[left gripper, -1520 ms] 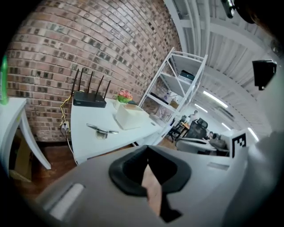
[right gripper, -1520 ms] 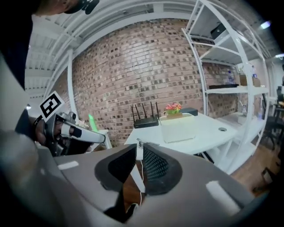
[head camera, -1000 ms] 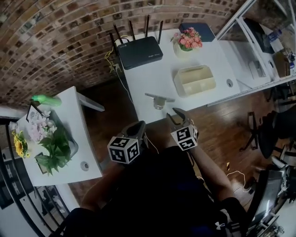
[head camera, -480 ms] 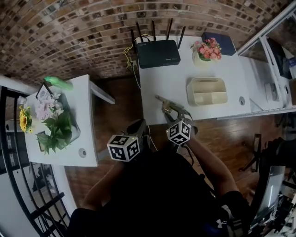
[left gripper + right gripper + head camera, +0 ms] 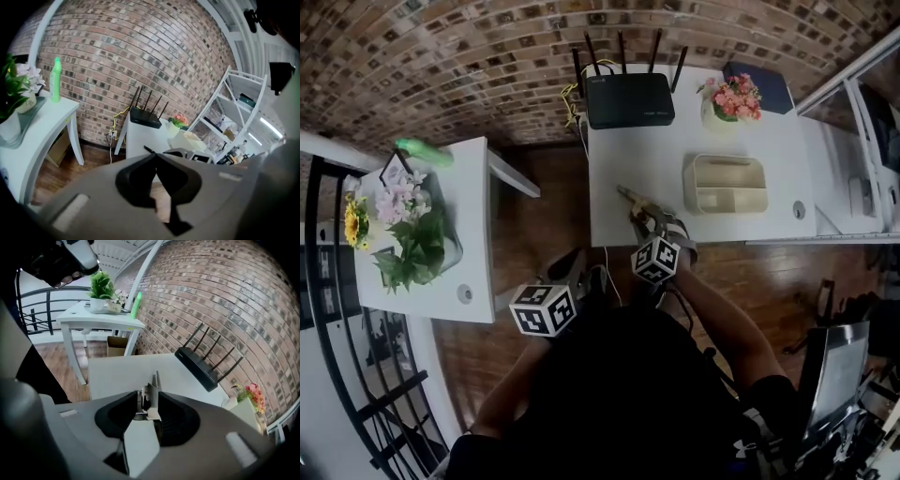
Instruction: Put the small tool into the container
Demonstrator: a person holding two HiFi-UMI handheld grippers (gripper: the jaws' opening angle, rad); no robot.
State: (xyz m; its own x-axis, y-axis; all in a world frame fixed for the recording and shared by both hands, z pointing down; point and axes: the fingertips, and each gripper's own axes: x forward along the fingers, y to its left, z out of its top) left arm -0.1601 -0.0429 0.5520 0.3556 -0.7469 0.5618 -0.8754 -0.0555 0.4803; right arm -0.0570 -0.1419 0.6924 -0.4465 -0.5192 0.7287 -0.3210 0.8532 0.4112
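Observation:
The small metal tool lies near the front left corner of the white table, its thin end pointing back left. My right gripper is down over its near end. In the right gripper view the tool stands upright between the jaws, which are closing around it, a thin gap still showing on the left side. The beige container sits to the right on the same table, apart from the tool. My left gripper hangs over the wooden floor, shut and holding nothing.
A black router with antennas, a pot of pink flowers and a dark blue book stand at the table's back. A second white table at left carries plants and a green bottle. White shelving stands at right.
My right gripper has moved forward from over the floor to the table's front edge and come down around the tool. The left gripper has sunk back a little.

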